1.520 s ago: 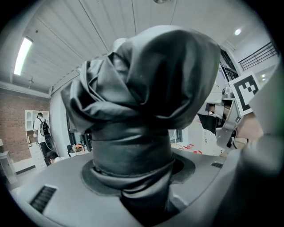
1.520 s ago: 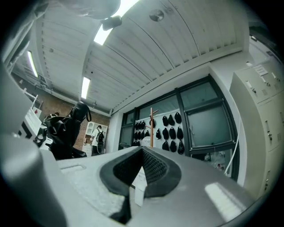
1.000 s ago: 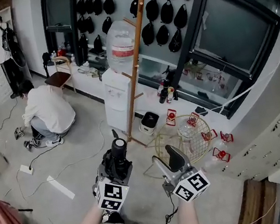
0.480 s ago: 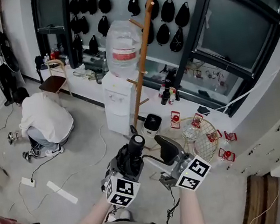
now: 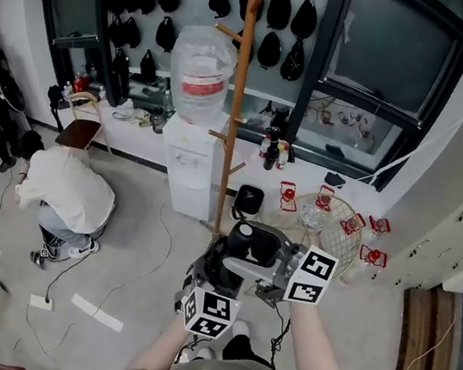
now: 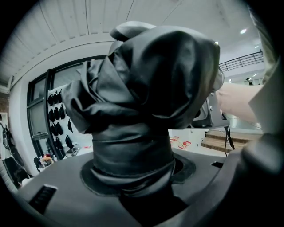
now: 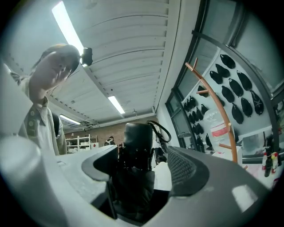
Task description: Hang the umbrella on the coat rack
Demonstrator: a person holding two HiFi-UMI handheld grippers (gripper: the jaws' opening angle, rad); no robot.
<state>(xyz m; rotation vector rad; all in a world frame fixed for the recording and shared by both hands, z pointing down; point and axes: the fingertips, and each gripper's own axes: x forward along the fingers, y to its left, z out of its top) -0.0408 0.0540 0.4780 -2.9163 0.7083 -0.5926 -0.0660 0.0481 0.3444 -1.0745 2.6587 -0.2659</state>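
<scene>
A folded black umbrella [image 5: 242, 241] is clamped in my left gripper [image 5: 221, 270], whose jaws press on its bunched fabric [image 6: 146, 88]. My right gripper [image 5: 266, 263] sits right against it, jaws opening wide. In the right gripper view the umbrella's handle end [image 7: 136, 144] with its strap loop [image 7: 162, 131] stands between the pads [image 7: 184, 168], with a gap on the right side. The wooden coat rack [image 5: 238, 91] rises just beyond both grippers, beside the water dispenser; it also shows as a pole with pegs [image 7: 220, 120] at the right.
A white water dispenser [image 5: 197, 169] with a big bottle [image 5: 201, 73] stands left of the rack. A gold wire basket [image 5: 324, 228] and red items lie to its right. A person crouches [image 5: 67, 193] at left, cables on the floor. Black bags hang on the wall [image 5: 274, 16].
Both grippers moved forward toward the coat rack. The right gripper swung left and now has its jaws around the umbrella held by the left.
</scene>
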